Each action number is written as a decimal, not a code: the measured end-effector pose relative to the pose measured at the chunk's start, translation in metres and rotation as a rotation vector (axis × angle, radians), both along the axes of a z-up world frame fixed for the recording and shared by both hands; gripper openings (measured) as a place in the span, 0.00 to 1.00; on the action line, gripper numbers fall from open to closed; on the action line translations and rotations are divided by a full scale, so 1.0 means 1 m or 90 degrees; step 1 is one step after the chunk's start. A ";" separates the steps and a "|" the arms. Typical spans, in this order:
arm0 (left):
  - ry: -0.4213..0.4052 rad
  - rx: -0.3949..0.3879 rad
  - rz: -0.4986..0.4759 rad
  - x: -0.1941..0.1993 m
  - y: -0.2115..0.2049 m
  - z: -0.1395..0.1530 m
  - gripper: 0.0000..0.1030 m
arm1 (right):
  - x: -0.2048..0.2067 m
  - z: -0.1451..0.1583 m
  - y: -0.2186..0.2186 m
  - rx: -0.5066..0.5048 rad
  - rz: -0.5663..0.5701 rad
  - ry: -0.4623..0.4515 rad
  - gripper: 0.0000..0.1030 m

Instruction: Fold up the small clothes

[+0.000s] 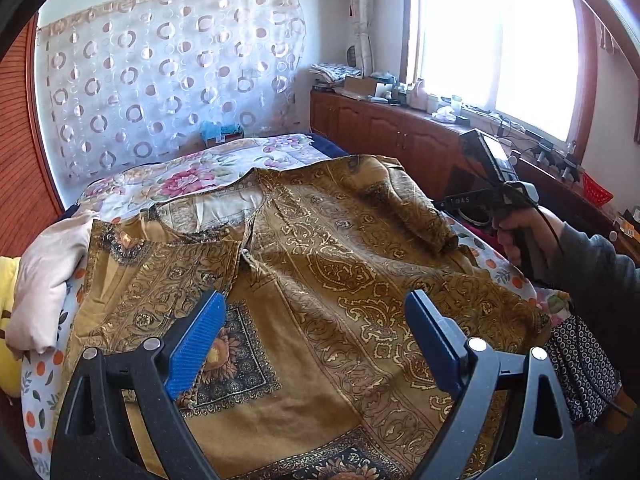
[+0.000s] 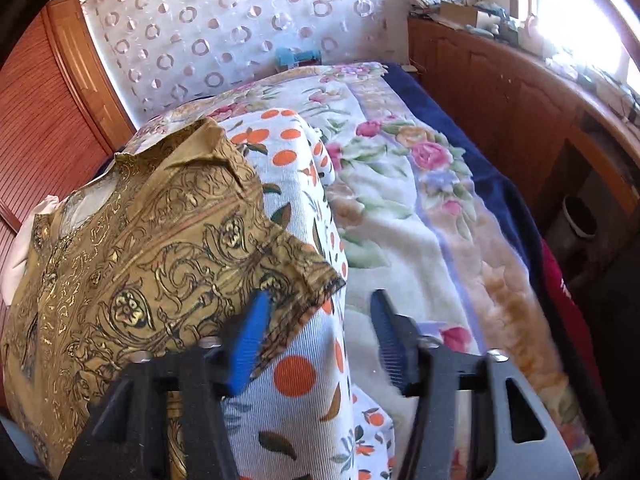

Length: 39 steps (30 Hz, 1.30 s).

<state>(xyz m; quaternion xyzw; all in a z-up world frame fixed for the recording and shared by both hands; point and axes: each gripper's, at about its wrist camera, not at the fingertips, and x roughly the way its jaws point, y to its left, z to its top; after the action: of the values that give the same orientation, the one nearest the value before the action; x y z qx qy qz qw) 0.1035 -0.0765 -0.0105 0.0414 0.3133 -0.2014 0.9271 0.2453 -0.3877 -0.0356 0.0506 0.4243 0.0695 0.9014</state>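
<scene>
A gold-brown patterned shirt (image 1: 320, 280) lies spread on the bed, collar away from me, its right sleeve folded in over the body. My left gripper (image 1: 312, 320) is open above the shirt's lower front, holding nothing. My right gripper (image 2: 320, 312) is open at the shirt's sleeve (image 2: 200, 240); its left pad (image 2: 248, 344) touches the sleeve's hem, and the jaws are apart. The right gripper's handle in a hand also shows in the left wrist view (image 1: 512, 208) at the shirt's right edge.
The shirt rests on a white cloth with orange dots (image 2: 296, 380) over a floral blanket (image 2: 400, 208). A pale pink garment (image 1: 44, 280) lies at the left. A wooden cabinet (image 1: 400, 136) with clutter runs along the right under the window.
</scene>
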 end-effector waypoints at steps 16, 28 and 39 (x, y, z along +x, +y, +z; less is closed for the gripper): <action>0.000 -0.017 0.040 -0.004 0.032 -0.002 0.89 | -0.062 0.106 0.087 -0.032 0.208 -0.180 0.06; 0.010 -0.032 0.066 -0.006 0.056 -0.006 0.89 | -0.062 0.109 0.193 -0.043 0.344 -0.177 0.19; 0.027 -0.031 0.062 -0.003 0.054 -0.016 0.89 | -0.055 0.090 0.162 -0.062 0.294 -0.135 0.46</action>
<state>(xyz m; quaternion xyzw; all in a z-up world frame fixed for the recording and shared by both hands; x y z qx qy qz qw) 0.1006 -0.0227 -0.0269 -0.0008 0.3292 -0.1645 0.9298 0.1903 -0.2255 0.0545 -0.0984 0.3308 0.2581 0.9024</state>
